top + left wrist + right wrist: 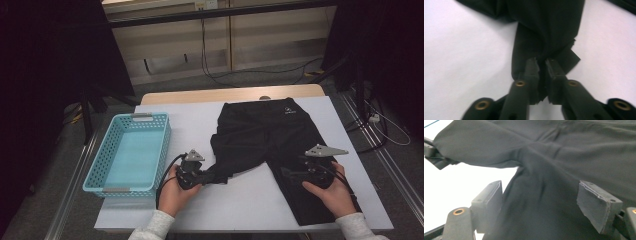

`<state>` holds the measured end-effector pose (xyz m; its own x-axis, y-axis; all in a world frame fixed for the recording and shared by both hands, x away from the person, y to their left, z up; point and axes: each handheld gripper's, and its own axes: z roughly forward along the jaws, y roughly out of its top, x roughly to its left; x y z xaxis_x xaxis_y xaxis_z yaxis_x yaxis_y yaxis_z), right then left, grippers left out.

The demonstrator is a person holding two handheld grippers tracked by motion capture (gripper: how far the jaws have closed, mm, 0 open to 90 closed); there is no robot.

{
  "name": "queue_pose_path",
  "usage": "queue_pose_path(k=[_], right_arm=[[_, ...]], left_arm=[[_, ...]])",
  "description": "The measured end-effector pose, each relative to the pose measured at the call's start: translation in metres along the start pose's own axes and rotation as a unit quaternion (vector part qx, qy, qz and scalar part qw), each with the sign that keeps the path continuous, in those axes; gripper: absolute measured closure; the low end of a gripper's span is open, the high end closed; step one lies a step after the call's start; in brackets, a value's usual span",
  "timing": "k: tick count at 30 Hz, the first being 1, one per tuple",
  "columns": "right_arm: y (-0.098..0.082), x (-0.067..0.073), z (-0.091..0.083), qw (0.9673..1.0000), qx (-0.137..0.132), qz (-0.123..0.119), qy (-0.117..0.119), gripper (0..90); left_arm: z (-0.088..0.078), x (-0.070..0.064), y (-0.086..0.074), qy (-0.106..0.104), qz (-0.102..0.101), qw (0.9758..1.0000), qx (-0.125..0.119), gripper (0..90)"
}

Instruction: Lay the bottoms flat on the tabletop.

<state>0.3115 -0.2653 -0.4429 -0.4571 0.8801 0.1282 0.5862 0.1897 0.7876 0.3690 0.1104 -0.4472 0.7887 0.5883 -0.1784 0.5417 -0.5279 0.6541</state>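
A pair of black shorts (270,130) lies spread on the white table top (190,115), waistband at the far side. Its left leg is pulled out to a bunched point toward my left gripper (212,176). In the left gripper view that gripper (542,63) is shut on the hem of the shorts (544,25), with dark cloth pinched between the pads. My right gripper (287,172) rests over the right leg near the table's front. In the right gripper view it (540,202) stands open, and the fabric (564,150) lies between the pads without being pressed.
A light blue plastic basket (125,190) stands on the left part of the table, with nothing inside. Bare white surface lies between the basket and the shorts and along the front edge. Cables run over the floor behind the table.
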Motion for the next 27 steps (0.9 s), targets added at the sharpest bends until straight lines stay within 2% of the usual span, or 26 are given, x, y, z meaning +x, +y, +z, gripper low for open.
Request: queue_pose_path(k=[2,4,9,12,23,27], right_arm=[[0.002,0.004,0.003,0.9999,0.002,-0.006,0.008,21.1],[0.003,0.008,0.006,0.9998,0.004,-0.015,0.014,21.2],[0.005,0.013,0.009,0.9993,0.005,-0.023,0.028,21.6],[0.007,0.015,0.013,0.9991,0.006,-0.023,0.034,21.6],[0.013,0.024,0.021,0.9979,0.006,-0.036,0.053,21.5],[0.012,0.027,0.020,0.9974,0.008,-0.044,0.056,21.7]], left_arm=[[-0.001,-0.001,0.000,-0.011,-0.009,0.9999,0.002,89.6],[-0.006,-0.004,0.002,-0.010,-0.004,0.9999,-0.006,89.8],[-0.019,-0.012,0.009,-0.028,-0.004,0.9986,-0.045,90.0],[-0.022,-0.013,0.009,-0.036,-0.007,0.9980,-0.052,90.0],[-0.034,-0.015,0.009,-0.036,-0.014,0.9957,-0.084,90.0],[-0.038,-0.016,0.015,-0.044,-0.012,0.9933,-0.106,90.0]])
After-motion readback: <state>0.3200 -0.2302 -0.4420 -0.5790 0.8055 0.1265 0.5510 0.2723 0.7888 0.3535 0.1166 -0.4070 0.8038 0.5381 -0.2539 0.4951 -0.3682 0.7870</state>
